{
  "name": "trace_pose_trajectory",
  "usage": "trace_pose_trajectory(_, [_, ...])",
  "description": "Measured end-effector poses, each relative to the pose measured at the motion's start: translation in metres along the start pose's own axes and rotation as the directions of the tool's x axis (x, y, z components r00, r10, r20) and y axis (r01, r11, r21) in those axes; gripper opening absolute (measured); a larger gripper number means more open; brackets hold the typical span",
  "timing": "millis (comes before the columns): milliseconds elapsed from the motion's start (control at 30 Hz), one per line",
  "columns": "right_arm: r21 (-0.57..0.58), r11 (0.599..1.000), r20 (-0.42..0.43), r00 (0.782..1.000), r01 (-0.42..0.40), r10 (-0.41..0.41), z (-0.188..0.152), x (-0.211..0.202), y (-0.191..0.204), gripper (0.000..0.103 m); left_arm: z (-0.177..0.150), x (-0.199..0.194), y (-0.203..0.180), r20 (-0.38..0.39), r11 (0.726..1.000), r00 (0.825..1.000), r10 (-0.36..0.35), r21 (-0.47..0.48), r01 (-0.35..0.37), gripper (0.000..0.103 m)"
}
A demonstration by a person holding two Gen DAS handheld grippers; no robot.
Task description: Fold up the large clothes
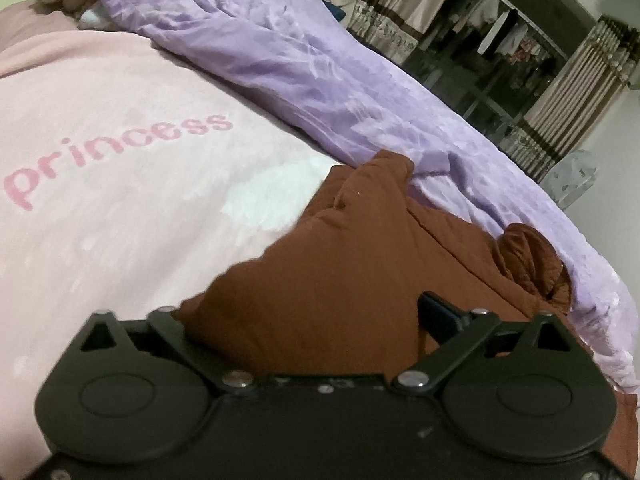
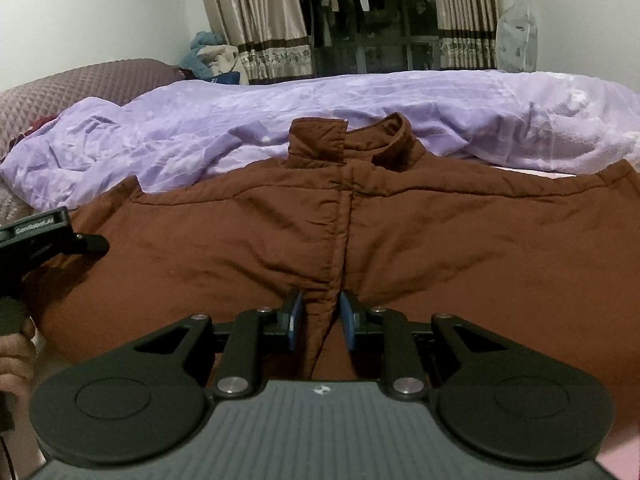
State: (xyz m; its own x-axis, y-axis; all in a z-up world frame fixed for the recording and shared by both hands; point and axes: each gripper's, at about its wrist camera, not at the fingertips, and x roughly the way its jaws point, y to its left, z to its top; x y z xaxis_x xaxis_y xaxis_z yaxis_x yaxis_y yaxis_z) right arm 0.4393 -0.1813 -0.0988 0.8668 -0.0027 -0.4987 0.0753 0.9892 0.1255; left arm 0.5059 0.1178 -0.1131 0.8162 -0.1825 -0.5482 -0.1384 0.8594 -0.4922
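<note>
In my left wrist view the pink blanket fills the left half of the frame, the word "princess" printed across it. Right of centre lies the brown jacket, a folded corner of it bulging up between the jaws of my left gripper. Those jaws stand wide apart; only one dark fingertip shows, at lower right, lying on the cloth, and nothing is pinched between them. A lilac quilt runs diagonally from the top centre down to the right edge, behind the jacket. Curtains hang at the upper right.

In my right wrist view, the left gripper pokes in at the left edge over the jacket's sleeve side, with a hand below it. The jacket lies front up across the middle of the frame, collar toward the top against the quilt. At lower centre my right gripper has its blue pads drawn in narrow, pinching the raised placket at the jacket's front. A clear bag stands at upper right.
</note>
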Motion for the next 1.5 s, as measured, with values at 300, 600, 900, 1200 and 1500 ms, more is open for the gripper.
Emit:
trace_pose_trajectory(300, [0.022,1.000,-0.007,1.000,0.001,-0.001,0.037,-0.004,-0.006,0.028,0.014,-0.012,0.001,0.000,0.999,0.999,-0.050,0.008,0.050,0.054])
trace_pose_trajectory(600, [0.044,0.996,-0.033,0.996,0.080,-0.078,0.050,0.041,-0.020,0.031,0.014,-0.012,0.001,-0.001,0.997,0.997,-0.071,0.028,0.071,0.051])
trace_pose_trajectory(900, [0.030,0.995,-0.005,0.996,0.092,-0.092,0.038,0.045,-0.016,0.032,0.011,-0.007,0.003,-0.004,0.997,0.997,-0.073,0.033,0.073,0.052])
trace_pose_trajectory(1200, [0.015,0.995,0.036,0.994,0.099,-0.099,0.045,-0.004,-0.023,0.034,0.011,-0.009,0.002,-0.005,0.997,0.998,-0.068,0.031,0.068,0.052])
trace_pose_trajectory(1500, [-0.023,0.983,0.002,0.983,0.181,-0.181,0.016,-0.044,-0.047,0.036,0.009,-0.008,0.001,0.000,0.997,0.998,-0.066,0.026,0.066,0.052])
